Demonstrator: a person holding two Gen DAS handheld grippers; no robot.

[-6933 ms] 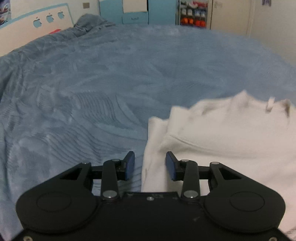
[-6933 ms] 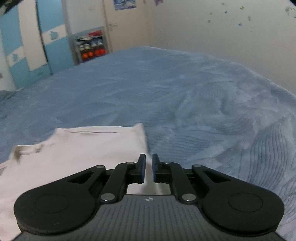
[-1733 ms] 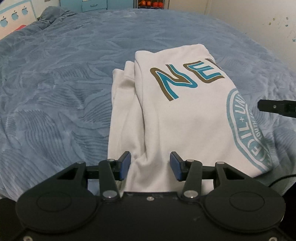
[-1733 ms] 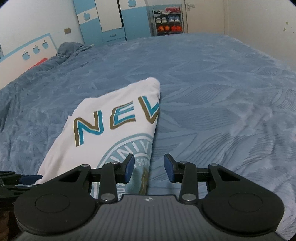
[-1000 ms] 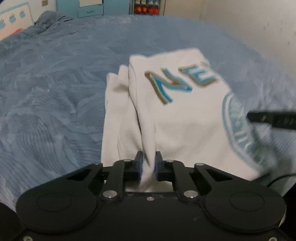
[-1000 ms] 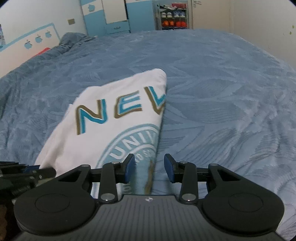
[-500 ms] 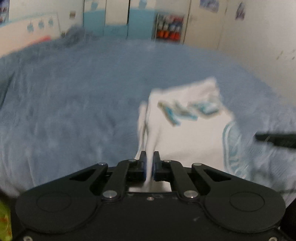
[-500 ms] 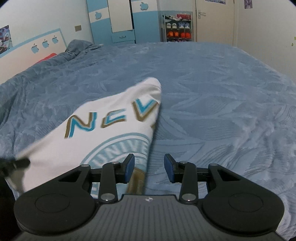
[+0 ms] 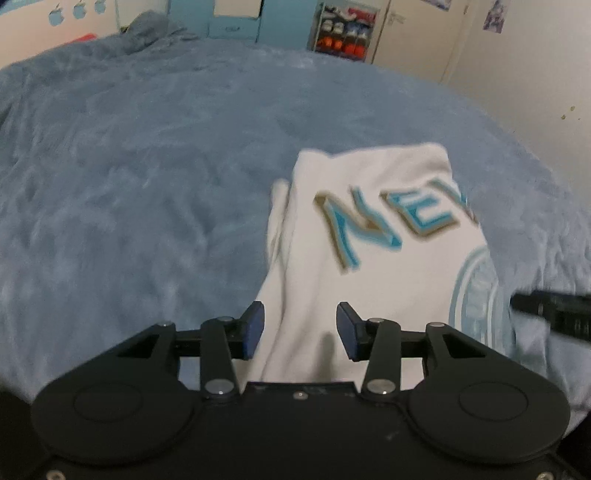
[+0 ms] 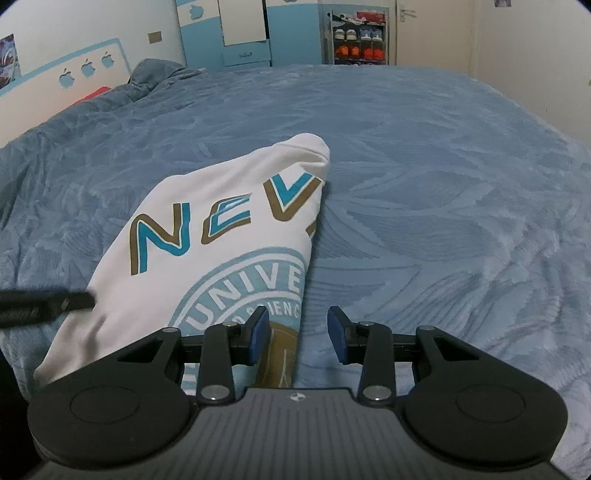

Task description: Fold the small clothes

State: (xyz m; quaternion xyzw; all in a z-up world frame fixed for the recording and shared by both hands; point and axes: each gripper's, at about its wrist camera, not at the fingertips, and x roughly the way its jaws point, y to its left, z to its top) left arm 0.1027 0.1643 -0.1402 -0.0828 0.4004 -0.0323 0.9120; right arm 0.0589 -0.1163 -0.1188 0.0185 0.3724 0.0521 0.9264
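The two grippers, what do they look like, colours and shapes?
Both match: the left gripper and right gripper have matte black bodies with two round lobes, black linkage arms with silver pivot screws, and blue pads on the fingertips. The right one's top plate is ribbed grey with a small white mark. No sleeves or cables show.

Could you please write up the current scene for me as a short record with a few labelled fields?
Surface: blue bedspread
Garment: white shirt with blue and gold lettering, folded into a narrow strip, lying on the bedspread
Left gripper: open, the shirt's near left edge lies between its fingers, nothing clamped
Right gripper: open, over the shirt's near right edge, nothing clamped
Background: blue and white wardrobe and a shoe rack against the far wall
Image quality: left wrist view is blurred
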